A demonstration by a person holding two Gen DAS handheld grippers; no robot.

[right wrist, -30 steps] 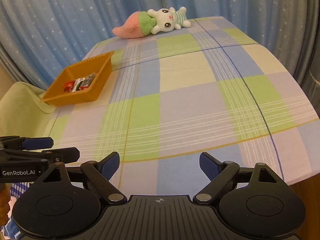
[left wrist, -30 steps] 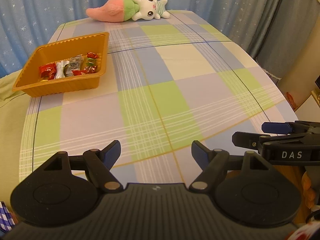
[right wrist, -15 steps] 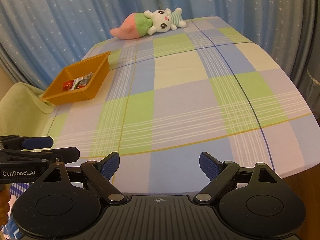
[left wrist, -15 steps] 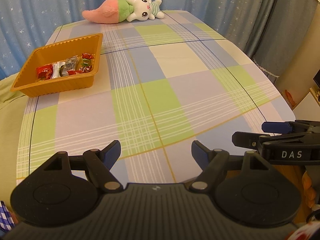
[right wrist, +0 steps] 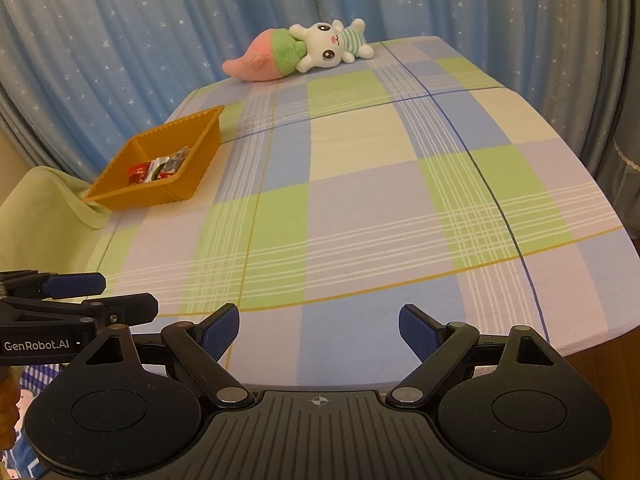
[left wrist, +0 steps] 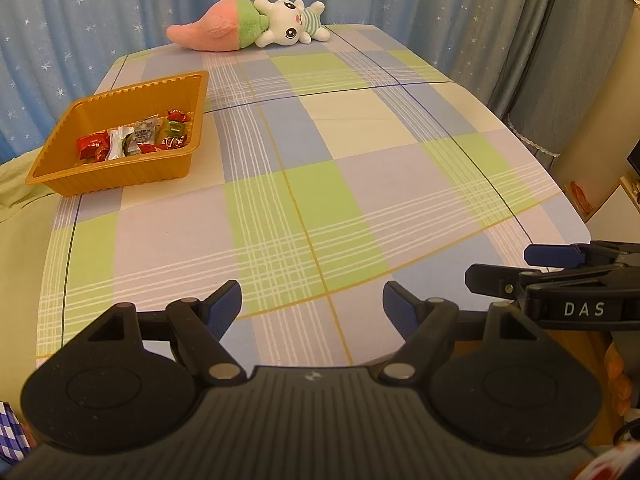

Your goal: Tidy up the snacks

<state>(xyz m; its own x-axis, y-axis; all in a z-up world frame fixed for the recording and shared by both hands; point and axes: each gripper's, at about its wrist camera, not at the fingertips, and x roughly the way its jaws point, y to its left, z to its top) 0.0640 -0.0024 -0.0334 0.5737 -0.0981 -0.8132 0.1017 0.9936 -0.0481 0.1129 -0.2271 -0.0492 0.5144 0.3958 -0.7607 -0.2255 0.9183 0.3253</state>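
Note:
An orange tray [left wrist: 60,176] stands at the table's far left and holds several wrapped snacks [left wrist: 136,140]. It also shows in the right wrist view [right wrist: 200,176] with the snacks [right wrist: 158,168] inside. My left gripper [left wrist: 312,304] is open and empty, low over the near table edge. My right gripper [right wrist: 318,330] is open and empty, just beyond the near edge. Each gripper appears from the side in the other's view: the right one [left wrist: 520,268] and the left one [right wrist: 120,296].
A plush rabbit in a pink and green carrot [left wrist: 248,26] lies at the table's far end, also in the right wrist view [right wrist: 300,54]. A checked cloth [left wrist: 320,160] covers the table. Blue starred curtains [right wrist: 160,20] hang behind. A pale green cloth [right wrist: 36,208] lies left of the tray.
Both grippers have drawn back toward the near table edge and risen slightly. Both stay open and empty. The tray and plush have not moved.

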